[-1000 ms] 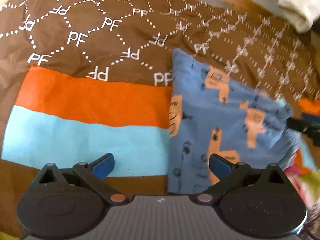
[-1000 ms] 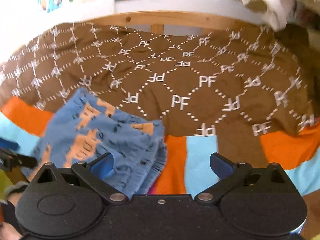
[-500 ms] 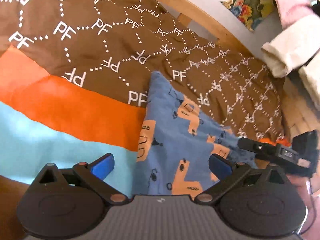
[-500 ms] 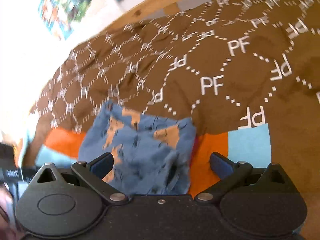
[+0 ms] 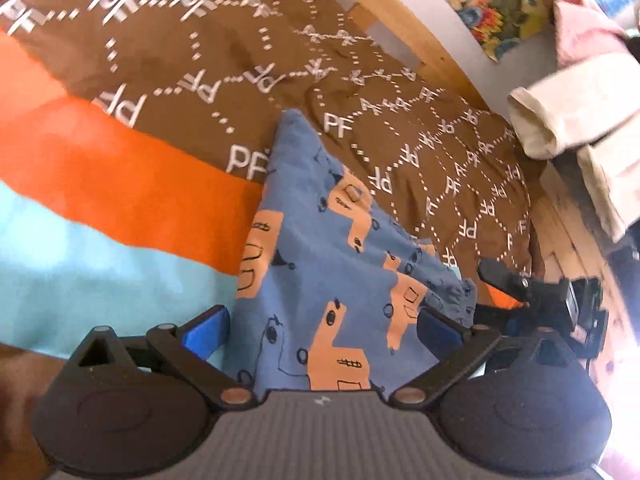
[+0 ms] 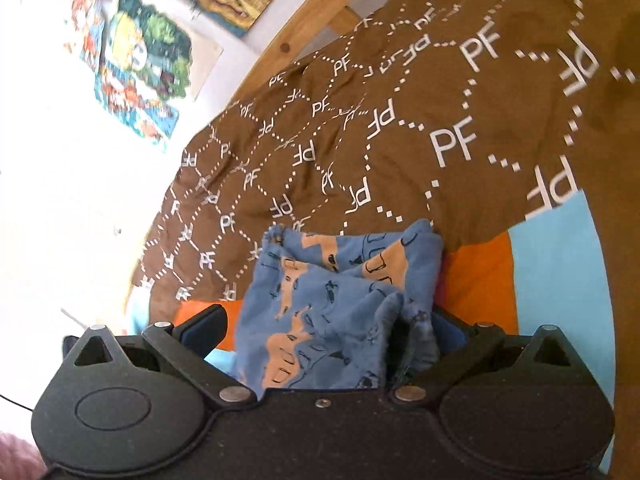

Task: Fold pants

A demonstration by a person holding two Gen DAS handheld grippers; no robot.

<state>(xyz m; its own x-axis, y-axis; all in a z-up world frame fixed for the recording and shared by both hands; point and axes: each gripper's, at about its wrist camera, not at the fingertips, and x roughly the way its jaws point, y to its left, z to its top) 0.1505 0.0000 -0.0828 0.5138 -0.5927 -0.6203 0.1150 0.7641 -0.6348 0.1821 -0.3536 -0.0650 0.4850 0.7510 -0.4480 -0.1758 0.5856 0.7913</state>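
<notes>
Small blue pants (image 5: 320, 256) with orange vehicle prints lie folded on the bedspread. In the left wrist view my left gripper (image 5: 322, 330) stands open just above their near end, blue fingers (image 5: 204, 330) on either side of the cloth. The right wrist view shows the same pants (image 6: 332, 300) bunched between the wide-apart fingers of my right gripper (image 6: 324, 330), which is open; the gathered waistband (image 6: 416, 320) lies against its right finger. The right gripper's black body (image 5: 532, 292) shows at the pants' far side in the left wrist view.
A brown bedspread (image 5: 200, 52) with white PF lettering and orange (image 5: 132, 184) and light blue (image 5: 100, 276) bands covers the bed. A wooden bed rail (image 5: 400, 20) runs along the wall. Cream and pink clothes (image 5: 576, 100) hang at the right. Posters (image 6: 140, 56) hang on the white wall.
Both grippers have tilted and moved in closer over the pants, which now sit between each pair of fingers. Both have stayed open. The pants still lie folded.
</notes>
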